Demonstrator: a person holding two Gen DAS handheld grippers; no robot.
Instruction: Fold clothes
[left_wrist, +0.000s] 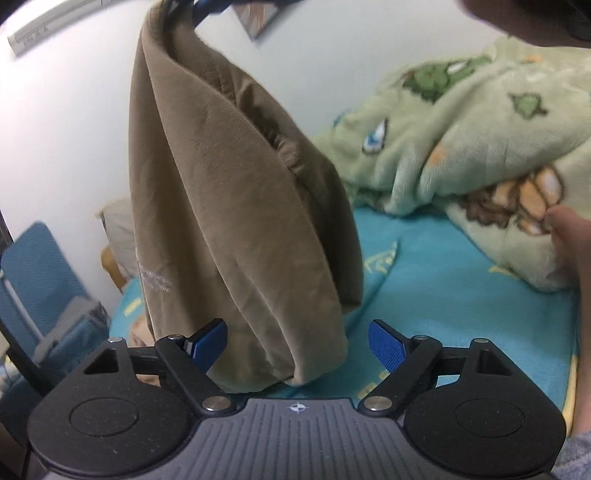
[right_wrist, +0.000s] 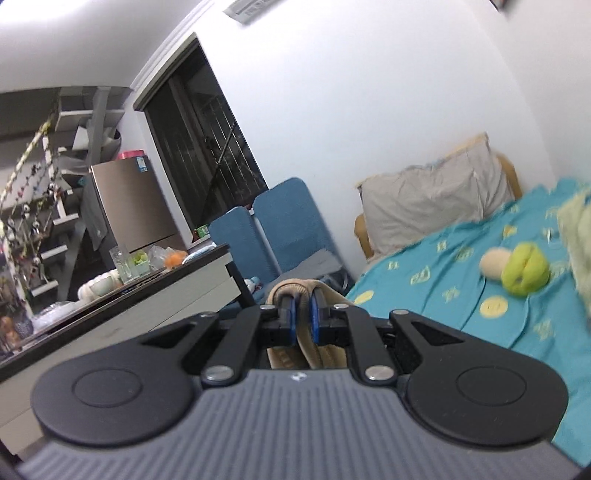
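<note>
Left wrist view: a brown garment (left_wrist: 236, 206) hangs in loose vertical folds above a bed spread with a turquoise sheet (left_wrist: 461, 295), its top gathered at a blue-fingered tool at the upper edge of the frame, its lower hem swinging just ahead of the left gripper (left_wrist: 297, 341). That gripper's jaws stand wide apart and hold nothing; the cloth hangs in front of the gap rather than inside it. A crumpled green blanket (left_wrist: 461, 140) is heaped at the right. Right wrist view: the right gripper (right_wrist: 302, 317) is closed tight on a bunched fold of the same brown fabric, which puckers above and below the blue pads, while the camera looks out over the sheet toward a grey pillow (right_wrist: 432, 203), a green plush toy (right_wrist: 524, 271) and a cluttered counter (right_wrist: 122, 291). With the whole weight carried by one pinch of bunched cloth, the likely trouble is slippage, dropping the garment in a heap. A left-hand grab at the swaying hem could also catch several layers at once, leaving a twisted, uneven fold.
</note>
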